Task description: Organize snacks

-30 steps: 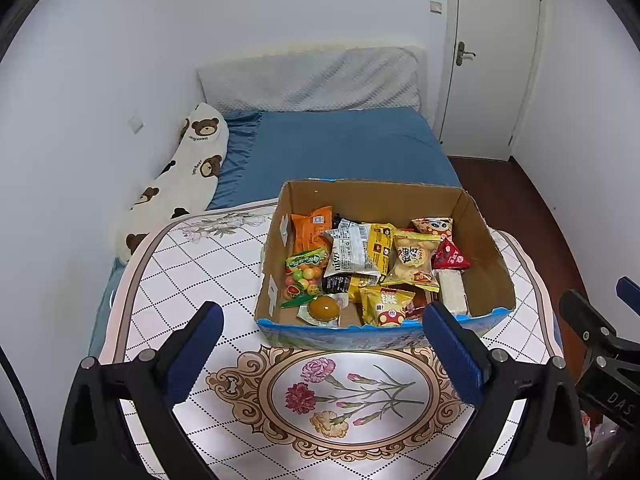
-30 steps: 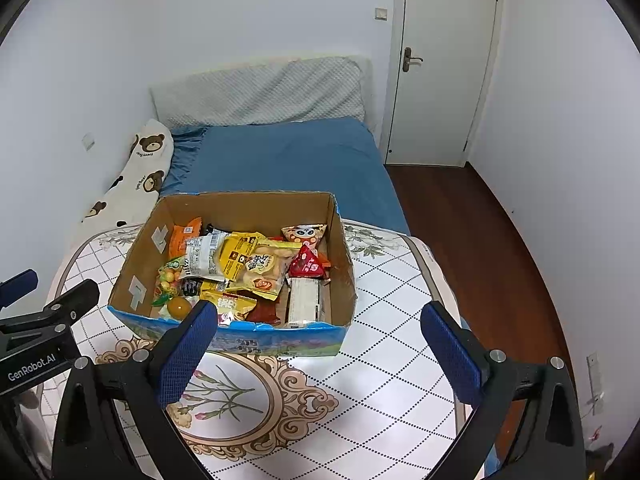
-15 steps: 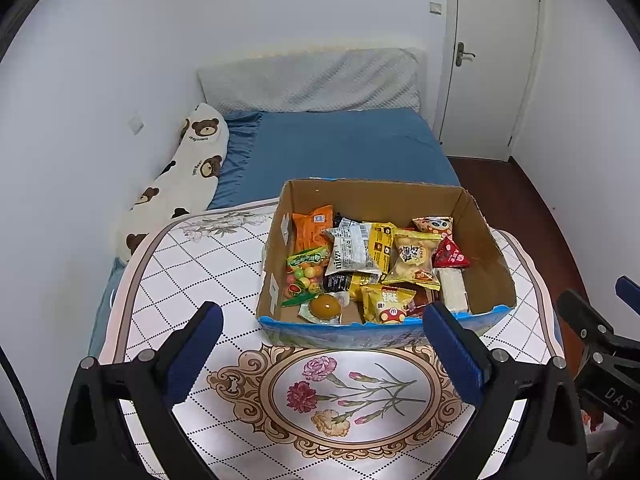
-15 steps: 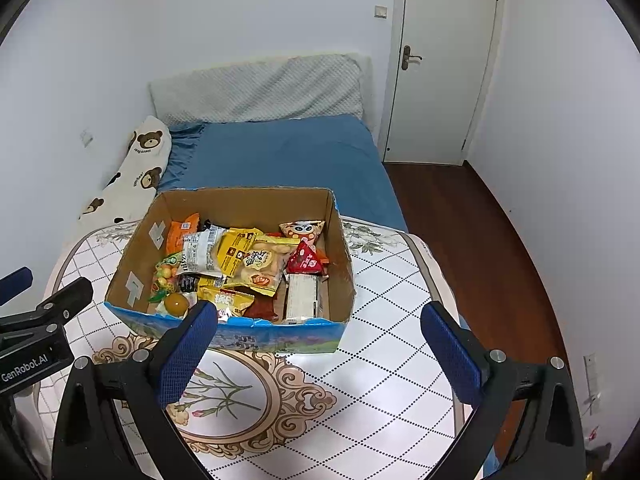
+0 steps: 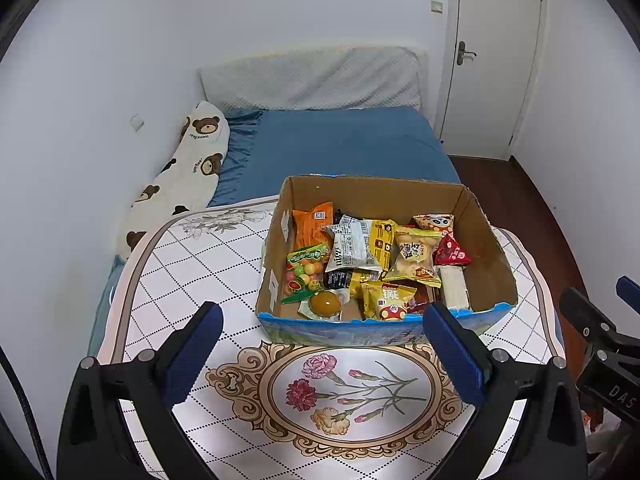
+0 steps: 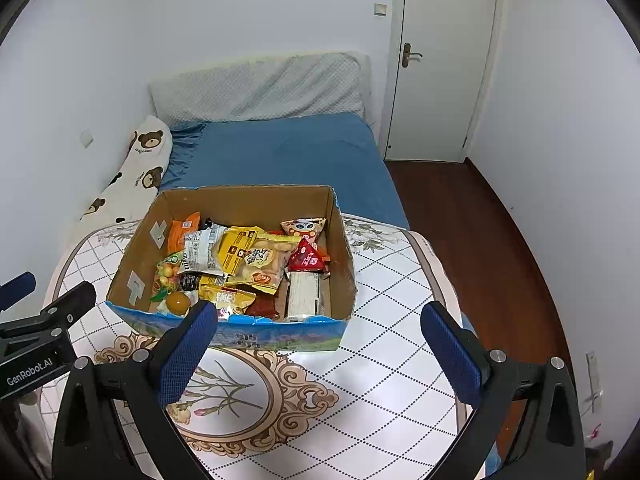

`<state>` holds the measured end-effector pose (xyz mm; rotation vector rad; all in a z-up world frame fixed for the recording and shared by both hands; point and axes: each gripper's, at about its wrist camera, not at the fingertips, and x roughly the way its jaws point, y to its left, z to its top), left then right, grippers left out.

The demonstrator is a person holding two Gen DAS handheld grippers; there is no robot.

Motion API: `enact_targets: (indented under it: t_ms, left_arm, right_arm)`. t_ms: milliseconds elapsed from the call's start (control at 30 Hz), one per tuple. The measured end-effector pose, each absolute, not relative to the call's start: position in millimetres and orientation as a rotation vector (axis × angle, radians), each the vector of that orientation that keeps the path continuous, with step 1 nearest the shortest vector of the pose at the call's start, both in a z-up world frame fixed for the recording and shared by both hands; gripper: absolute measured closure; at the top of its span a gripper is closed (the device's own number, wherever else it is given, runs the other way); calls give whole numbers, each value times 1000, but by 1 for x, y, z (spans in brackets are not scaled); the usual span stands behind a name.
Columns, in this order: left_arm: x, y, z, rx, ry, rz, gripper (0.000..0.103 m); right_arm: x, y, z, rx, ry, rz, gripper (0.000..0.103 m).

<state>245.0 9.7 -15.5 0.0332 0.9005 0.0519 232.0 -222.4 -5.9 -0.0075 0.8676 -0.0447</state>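
Snacks [image 5: 372, 264] fill a cardboard box [image 5: 486, 248] standing on the patterned table [image 5: 192, 264], at 12 o'clock from the left gripper [image 5: 322, 344] and at 11 o'clock from the right gripper [image 6: 318, 342]. Both grippers hover above the tabletop with their 2 blue-padded fingers spread wide, holding nothing. An orange jelly cup [image 5: 325, 303] lies against the box's near wall.

We record a table [image 5: 192, 264] covered in a white diamond-patterned cloth with a floral medallion. One open cardboard box [image 5: 490, 256] stands directly on it, toward its far side.
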Motion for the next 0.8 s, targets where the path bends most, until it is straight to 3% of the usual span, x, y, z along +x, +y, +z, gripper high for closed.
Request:
enact_targets:
  t_ms: [800]
  left_arm:
    - [243,10,-20,28,916,58,0]
  right_arm:
    - [228,-222,-11,13,879,-30,0]
